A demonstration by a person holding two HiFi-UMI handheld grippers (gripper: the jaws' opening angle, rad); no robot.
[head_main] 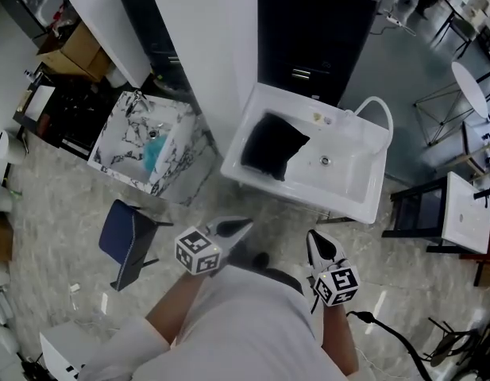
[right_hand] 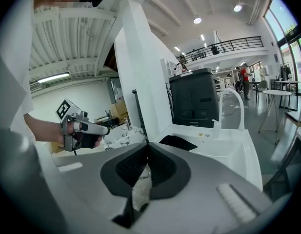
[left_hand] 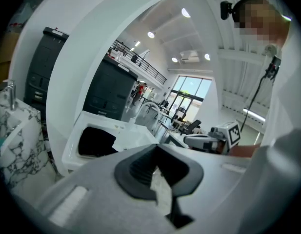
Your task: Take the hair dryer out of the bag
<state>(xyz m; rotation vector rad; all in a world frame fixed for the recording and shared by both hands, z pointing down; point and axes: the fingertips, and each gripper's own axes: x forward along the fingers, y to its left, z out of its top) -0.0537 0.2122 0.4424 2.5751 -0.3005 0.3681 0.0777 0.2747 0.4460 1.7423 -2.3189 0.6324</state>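
Left gripper point(head_main: 233, 230) and right gripper point(head_main: 318, 244) were shut and empty, short of the sink point(head_main: 364, 201).
Black bag point(head_main: 272, 145) lay at the sink's left end, hair dryer unseen inside; pinching limp cloth could have hauled the whole bag out.

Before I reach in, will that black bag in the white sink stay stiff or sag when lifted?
Probably sags: the black bag lies slumped, its edges uneven, in the white sink. It looks puffed, so contents may shift its weight.
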